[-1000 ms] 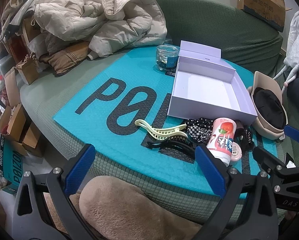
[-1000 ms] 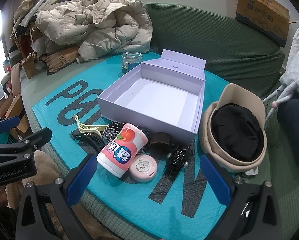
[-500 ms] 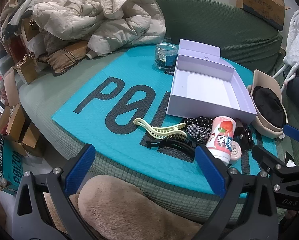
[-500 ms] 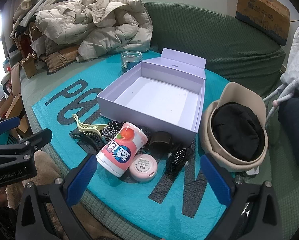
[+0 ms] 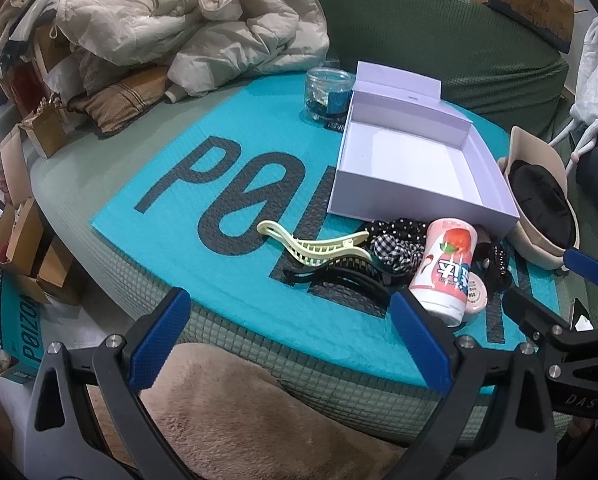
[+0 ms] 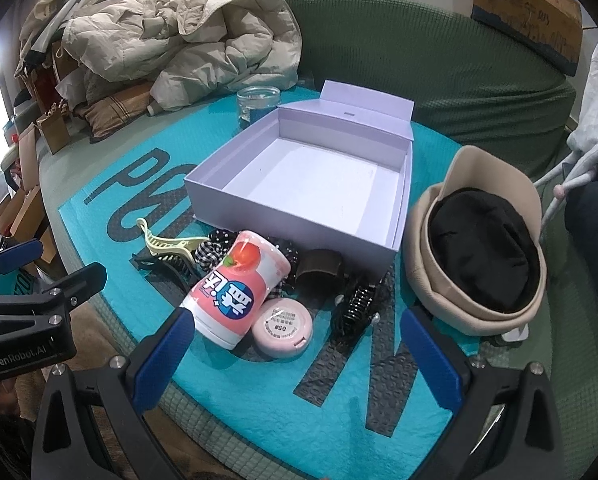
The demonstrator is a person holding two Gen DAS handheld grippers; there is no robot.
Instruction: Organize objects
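Both pairs of blue-padded fingers stand wide apart and hold nothing: the left gripper (image 5: 287, 336) hangs short of the sofa edge over a tan plush cushion (image 5: 227, 412), and the right gripper (image 6: 299, 352) hangs low in front of the clutter.

The pink cylindrical plastic bottle with a peach print (image 6: 239, 292) lies on its side on the teal padded mat printed with black letters (image 6: 339, 412), just in front of the open, empty lavender cardboard box (image 6: 299, 216). It looks light, rigid and smooth, so it will probably roll or slip under a glancing touch; closing the pads across the middle of the barrel, square to its axis, appears the safest hold.

Touching the bottle is a round pink compact case (image 6: 283, 330), low and flat; it should be taken across its rim. Beside these lie a cream plastic claw hair clip (image 5: 313, 240), stiff yet likely brittle at the teeth, and a long black hair clip (image 5: 339, 276) under it; grip either along the spine. A black-and-white checked fabric scrunchie (image 5: 395, 250) is soft and will compress. A small black toothed claw clip (image 6: 357, 308) sits right of the compact.

Further out, a beige hat with black lining (image 6: 483, 248) rests against the box's right side, a clear glass jar (image 5: 327, 90) stands behind the box, and a cream quilted jacket (image 5: 187, 16) is heaped on the green sofa (image 6: 439, 52)
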